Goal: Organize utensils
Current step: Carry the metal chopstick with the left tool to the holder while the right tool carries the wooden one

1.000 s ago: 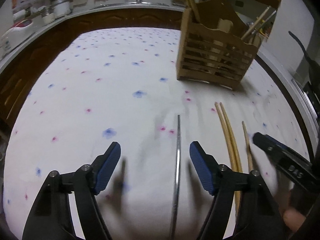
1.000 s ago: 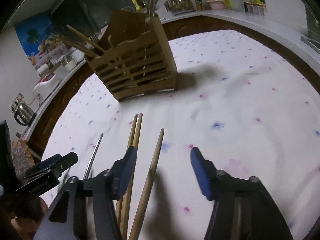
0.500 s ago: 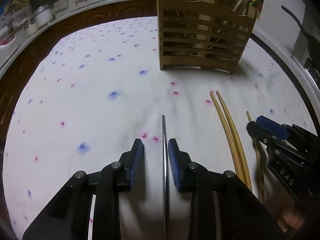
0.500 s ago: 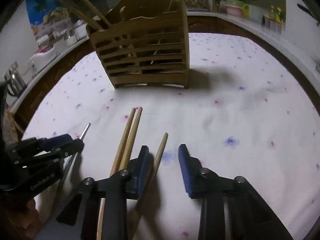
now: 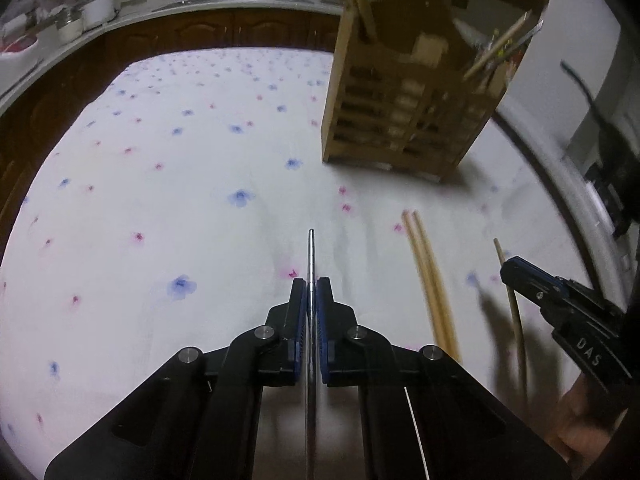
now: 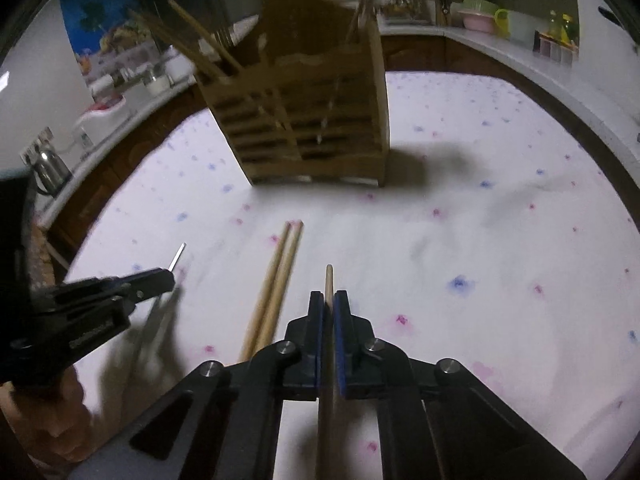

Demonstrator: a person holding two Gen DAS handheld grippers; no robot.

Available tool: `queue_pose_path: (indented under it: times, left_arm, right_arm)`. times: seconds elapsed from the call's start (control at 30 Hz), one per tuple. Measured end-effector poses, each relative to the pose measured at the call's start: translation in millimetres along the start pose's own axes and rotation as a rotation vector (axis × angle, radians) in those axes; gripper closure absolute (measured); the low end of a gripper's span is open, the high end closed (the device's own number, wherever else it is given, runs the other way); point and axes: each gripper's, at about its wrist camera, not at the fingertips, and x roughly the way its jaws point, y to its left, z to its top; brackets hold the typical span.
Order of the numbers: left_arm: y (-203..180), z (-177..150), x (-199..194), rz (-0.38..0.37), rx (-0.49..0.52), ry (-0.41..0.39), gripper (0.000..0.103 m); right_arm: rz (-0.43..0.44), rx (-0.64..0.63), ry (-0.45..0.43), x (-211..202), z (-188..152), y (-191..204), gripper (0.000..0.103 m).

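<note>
Both claws gone from wide apart a second back to clamped tight, each on one stick.

Left wrist view: left claw (image 5: 311, 286) pinched narrow on the metal chopstick (image 5: 310, 256), tip poking out ahead over the flowered cloth (image 5: 160, 200). Looks barely off the cloth, if at all; hard to call. Wooden pair (image 5: 428, 276) lying loose just to the right, untouched. Further right, right claw (image 5: 516, 270) gripping the single wooden chopstick (image 5: 508, 276). Slatted wooden holder (image 5: 404, 120) standing upright further back, already stocked with a few sticks.

Right wrist view: right claw (image 6: 329, 300) shut narrow around the single wooden chopstick (image 6: 329, 280), same story. Wooden pair (image 6: 280, 272) flat on the cloth just left of it. Left claw (image 6: 160, 278) off to the left with the metal chopstick (image 6: 178, 256) sticking out. Holder (image 6: 304, 120) well ahead, several chopsticks leaning inside.

Progress guess: partway. Some already stowed, two just grabbed but not yet carried over, wooden pair left for later. So two drops plus one more pickup round to go.
</note>
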Motion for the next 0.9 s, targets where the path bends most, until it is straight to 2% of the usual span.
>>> queue_pose_path:
  times: [0.23, 0.5, 0.7, 0.9]
  left_arm:
    - [3, 11, -55, -0.091, -0.046, -0.109, 0.098]
    - [1, 22, -110, -0.143, -0.051, -0.231, 0.099]
    - [-2, 25, -127, -0.148, -0.040, -0.271, 0.099]
    - [-2, 25, -134, -0.143, -0.043, -0.284, 0.099]
  right_arm:
    - [0.062, 0.018, -0.119, -53, 16, 2, 0.098]
    - [0.105, 0.031, -0.250, -103, 34, 3, 0.098]
    - [0.106, 0.016, -0.339, -134, 46, 3, 0.099]
    - [0.105, 0.012, -0.372, -145, 53, 3, 0.099]
